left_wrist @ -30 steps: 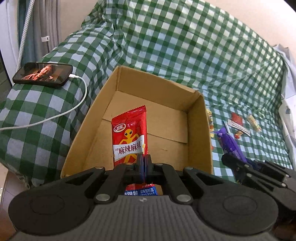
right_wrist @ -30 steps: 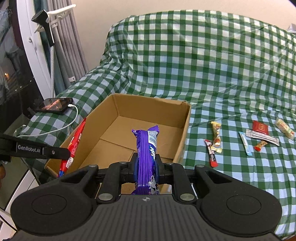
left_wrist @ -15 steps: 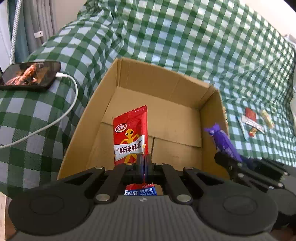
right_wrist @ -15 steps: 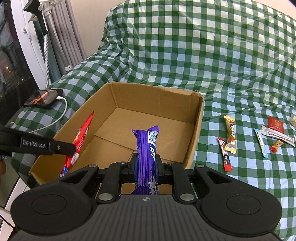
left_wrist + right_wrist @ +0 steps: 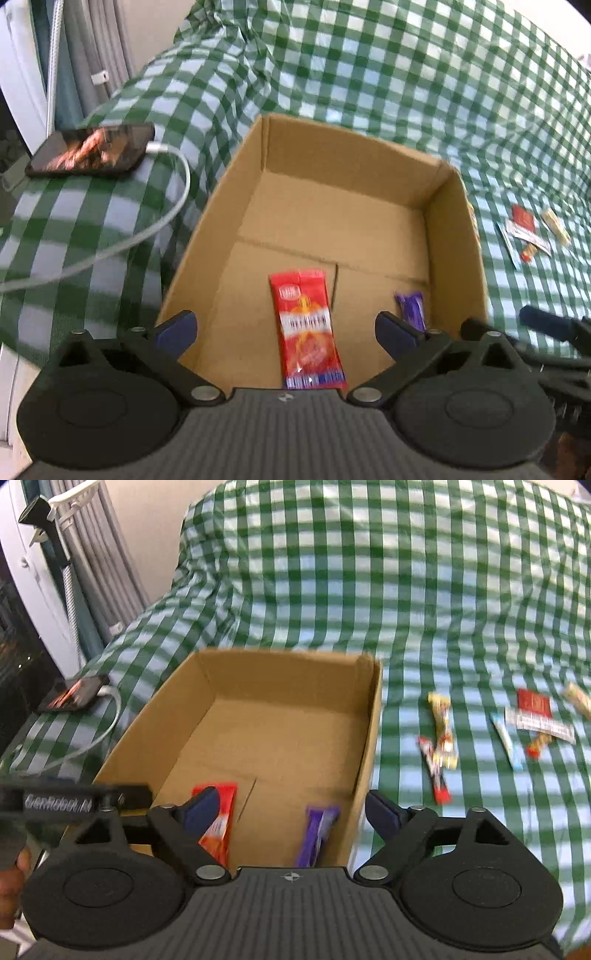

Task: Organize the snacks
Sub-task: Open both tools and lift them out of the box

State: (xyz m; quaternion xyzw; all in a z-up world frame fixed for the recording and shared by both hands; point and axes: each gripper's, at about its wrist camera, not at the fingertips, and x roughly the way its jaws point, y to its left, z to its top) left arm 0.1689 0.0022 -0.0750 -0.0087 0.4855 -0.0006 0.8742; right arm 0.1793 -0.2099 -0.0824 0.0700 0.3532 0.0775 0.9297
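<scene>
You've just released both: the left gripper (image 5: 284, 328) and right gripper (image 5: 291, 810) now gape wide, with the red snack packet (image 5: 306, 328) and purple wrapped bar (image 5: 318, 834) dropped into the brown cardboard box (image 5: 291, 675); several snacks remain outside.

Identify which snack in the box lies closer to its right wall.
The purple bar lies beside the cardboard box's right wall; the red packet lies nearer the middle.

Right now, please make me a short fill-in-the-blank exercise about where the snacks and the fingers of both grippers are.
1. The red snack packet lies inside the brown cardboard ____.
2. The purple snack bar lies to the ____ of the red packet.
3. The fingers of the left gripper are ____.
4. The black phone is plugged into a ____ cable.

Missing words: box; right; open; white
</scene>
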